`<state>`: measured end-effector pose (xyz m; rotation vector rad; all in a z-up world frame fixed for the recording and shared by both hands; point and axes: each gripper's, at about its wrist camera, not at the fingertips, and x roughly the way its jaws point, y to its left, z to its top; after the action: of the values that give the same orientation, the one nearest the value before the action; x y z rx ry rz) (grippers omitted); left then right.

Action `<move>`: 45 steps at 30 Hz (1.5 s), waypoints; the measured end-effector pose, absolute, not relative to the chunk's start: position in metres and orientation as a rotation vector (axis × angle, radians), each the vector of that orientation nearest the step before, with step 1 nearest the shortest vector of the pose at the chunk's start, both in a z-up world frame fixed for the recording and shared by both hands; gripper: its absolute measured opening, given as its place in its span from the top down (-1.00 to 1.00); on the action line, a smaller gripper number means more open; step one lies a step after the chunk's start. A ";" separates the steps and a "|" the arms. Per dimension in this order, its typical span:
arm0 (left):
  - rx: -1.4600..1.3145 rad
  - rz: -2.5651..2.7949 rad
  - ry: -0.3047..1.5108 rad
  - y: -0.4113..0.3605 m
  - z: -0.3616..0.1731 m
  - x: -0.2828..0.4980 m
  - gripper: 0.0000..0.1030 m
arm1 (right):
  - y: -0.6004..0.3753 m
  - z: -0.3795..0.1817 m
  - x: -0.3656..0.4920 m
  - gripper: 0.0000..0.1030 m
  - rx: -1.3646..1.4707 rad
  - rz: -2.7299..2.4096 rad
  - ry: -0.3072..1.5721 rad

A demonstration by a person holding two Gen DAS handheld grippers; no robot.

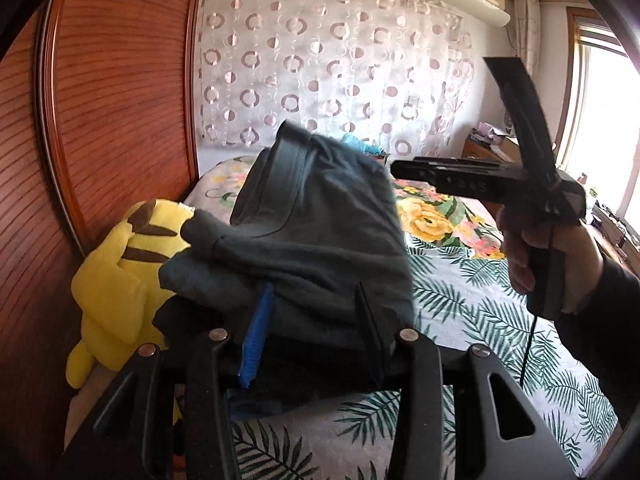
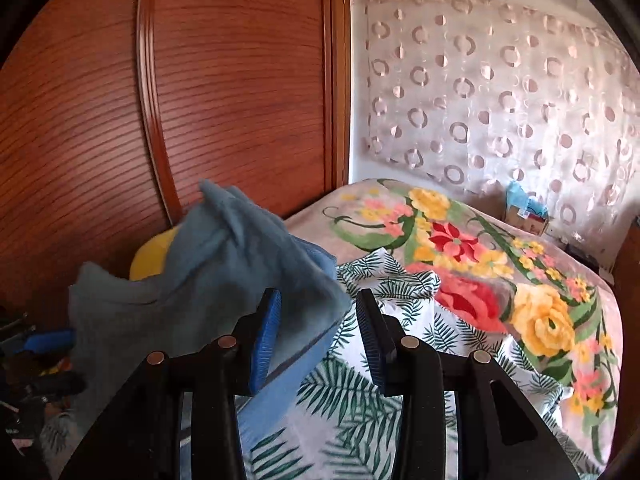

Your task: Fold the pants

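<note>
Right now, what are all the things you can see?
pants: 1, grey-blue, bunched up near the plush toy
plush toy: 1, yellow, beside wardrobe
leaf sheet: 1, white and green, on bed
flower blanket: 1, multicoloured, far end of bed
wardrobe: 1, reddish wood, left
curtain: 1, white with circles, back wall
left gripper: 1, black, jaws open around pants
right gripper: 1, black, jaws open, empty
right hand: 1, holding right gripper

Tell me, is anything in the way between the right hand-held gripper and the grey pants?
Nothing visible is. The grey pants lie bunched just left of the right hand-held gripper, with their edge beside its left finger. Only the leaf-print sheet shows between the open jaws. The yellow plush toy sits behind the pants, not between.
</note>
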<state>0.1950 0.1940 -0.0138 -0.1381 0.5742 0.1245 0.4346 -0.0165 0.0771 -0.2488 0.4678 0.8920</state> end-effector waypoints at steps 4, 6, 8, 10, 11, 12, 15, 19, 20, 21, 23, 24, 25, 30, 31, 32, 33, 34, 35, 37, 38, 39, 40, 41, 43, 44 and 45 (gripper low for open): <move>-0.104 0.118 0.554 0.181 -0.006 0.183 0.16 | -0.045 0.077 0.404 0.21 -0.214 0.897 0.445; -0.080 0.115 0.545 0.170 -0.001 0.176 0.14 | -0.058 0.077 0.387 0.21 -0.203 0.896 0.435; -0.058 0.108 0.537 0.161 0.004 0.170 0.11 | -0.070 0.075 0.374 0.21 -0.205 0.889 0.422; -0.043 0.094 0.533 0.153 0.008 0.166 0.09 | -0.082 0.073 0.361 0.21 -0.202 0.882 0.418; -0.035 0.087 0.530 0.148 0.010 0.163 0.08 | -0.087 0.072 0.357 0.21 -0.201 0.878 0.416; -0.024 0.079 0.526 0.142 0.012 0.160 0.03 | -0.094 0.071 0.351 0.21 -0.198 0.873 0.413; -0.018 0.050 0.514 0.131 0.019 0.153 -0.31 | -0.114 0.069 0.336 0.21 -0.184 0.855 0.410; -0.053 0.001 0.481 0.121 0.031 0.141 -0.69 | -0.132 0.072 0.316 0.21 -0.182 0.822 0.399; -0.051 0.005 0.481 0.119 0.034 0.140 -0.69 | -0.138 0.073 0.310 0.21 -0.179 0.813 0.395; -0.045 0.008 0.478 0.115 0.037 0.137 -0.70 | -0.144 0.074 0.304 0.21 -0.174 0.805 0.389; -0.033 -0.007 0.464 0.108 0.041 0.131 -0.70 | -0.153 0.077 0.292 0.21 -0.159 0.793 0.380; -0.028 -0.008 0.461 0.104 0.042 0.129 -0.70 | -0.157 0.078 0.285 0.21 -0.152 0.786 0.375; -0.022 -0.003 0.456 0.100 0.044 0.126 -0.70 | -0.164 0.079 0.278 0.21 -0.142 0.775 0.371; -0.003 -0.016 0.434 0.081 0.050 0.111 -0.70 | -0.182 0.077 0.246 0.18 -0.116 0.722 0.355; 0.003 -0.018 0.431 0.078 0.050 0.109 -0.70 | -0.184 0.076 0.239 0.12 -0.111 0.706 0.356; 0.009 -0.022 0.427 0.075 0.051 0.106 -0.70 | -0.185 0.075 0.233 0.05 -0.103 0.697 0.357; 0.012 -0.032 0.425 0.070 0.052 0.104 -0.70 | -0.188 0.074 0.227 0.02 -0.092 0.683 0.359; 0.014 -0.039 0.424 0.067 0.052 0.102 -0.70 | -0.191 0.073 0.221 -0.05 -0.084 0.666 0.363; 0.014 -0.045 0.424 0.064 0.052 0.101 -0.70 | -0.192 0.073 0.215 -0.08 -0.080 0.655 0.365; 0.013 -0.050 0.425 0.056 0.052 0.098 -0.70 | -0.194 0.072 0.203 -0.18 -0.081 0.610 0.374; 0.013 -0.052 0.424 0.053 0.051 0.097 -0.70 | -0.194 0.072 0.197 -0.29 -0.078 0.589 0.375; 0.012 -0.051 0.423 0.050 0.051 0.095 -0.70 | -0.197 0.071 0.191 -0.33 -0.068 0.574 0.376; 0.011 -0.049 0.423 0.047 0.051 0.094 -0.70 | -0.199 0.072 0.185 -0.38 -0.056 0.567 0.375; 0.010 -0.051 0.423 0.044 0.050 0.093 -0.70 | -0.201 0.073 0.178 -0.41 -0.042 0.560 0.370; 0.006 -0.070 0.426 0.036 0.050 0.089 -0.70 | -0.204 0.076 0.165 -0.51 -0.020 0.541 0.361; 0.007 -0.073 0.427 0.034 0.049 0.089 -0.70 | -0.206 0.076 0.157 -0.56 -0.016 0.529 0.355; 0.008 -0.079 0.426 0.030 0.049 0.086 -0.70 | -0.206 0.077 0.151 -0.58 -0.015 0.513 0.348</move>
<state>0.0863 0.0297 0.0487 0.0081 0.4262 -0.0793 0.1512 -0.2062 0.0767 -0.0148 0.3476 0.5129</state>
